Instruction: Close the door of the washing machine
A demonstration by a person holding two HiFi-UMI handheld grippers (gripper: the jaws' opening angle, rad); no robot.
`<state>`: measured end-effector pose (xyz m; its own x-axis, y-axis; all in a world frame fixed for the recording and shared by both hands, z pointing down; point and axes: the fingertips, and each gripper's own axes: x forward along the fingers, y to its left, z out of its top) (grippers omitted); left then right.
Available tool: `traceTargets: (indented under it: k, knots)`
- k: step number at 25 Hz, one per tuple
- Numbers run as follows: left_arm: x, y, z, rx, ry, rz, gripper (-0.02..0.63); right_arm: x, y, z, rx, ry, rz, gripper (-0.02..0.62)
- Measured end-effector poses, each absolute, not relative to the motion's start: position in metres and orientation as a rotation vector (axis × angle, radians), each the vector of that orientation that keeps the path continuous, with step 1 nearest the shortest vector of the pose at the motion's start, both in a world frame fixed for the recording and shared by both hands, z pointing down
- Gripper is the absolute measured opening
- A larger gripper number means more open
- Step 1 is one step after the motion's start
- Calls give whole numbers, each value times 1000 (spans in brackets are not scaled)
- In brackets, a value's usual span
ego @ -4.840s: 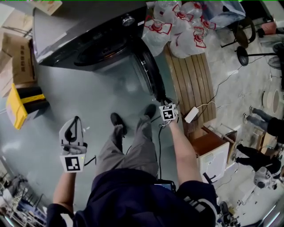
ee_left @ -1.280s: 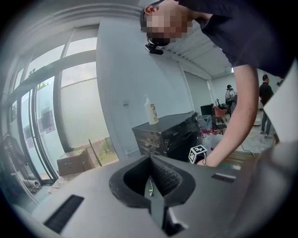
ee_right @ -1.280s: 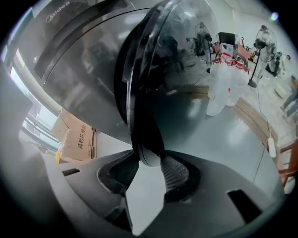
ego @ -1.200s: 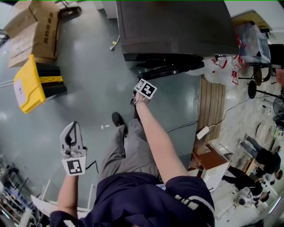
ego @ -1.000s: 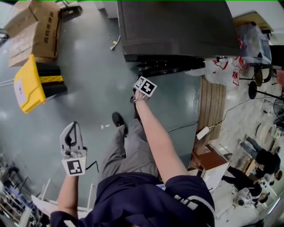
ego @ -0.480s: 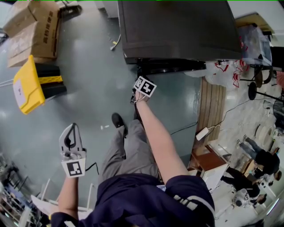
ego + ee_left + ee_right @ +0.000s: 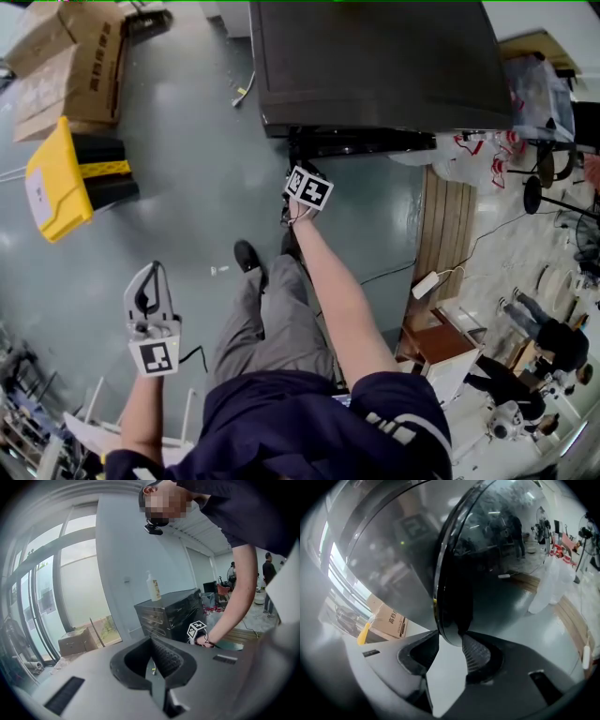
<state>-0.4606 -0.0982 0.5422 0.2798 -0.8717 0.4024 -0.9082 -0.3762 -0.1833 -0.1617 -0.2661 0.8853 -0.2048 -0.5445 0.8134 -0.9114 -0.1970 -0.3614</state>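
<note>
**Left tool shut, right tool on door**

Near left, the left tool's jaws meet on nothing. Further right, the right tool clamps the door's rim, close against the washing machine at far centre.

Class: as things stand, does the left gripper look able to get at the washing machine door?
Probably not without stepping closer: the left gripper hangs shut, well back from the door, over the floor. Nothing blocks the way; the right gripper clamps the door's rim.
</note>
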Motion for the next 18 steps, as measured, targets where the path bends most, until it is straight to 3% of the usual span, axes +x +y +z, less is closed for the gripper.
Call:
traceTargets:
  k: [18]
  knots:
    - [-456, -106, 558, 2448, -1692, 696, 23, -169, -277, 889, 1531, -1735, 1289, 149]
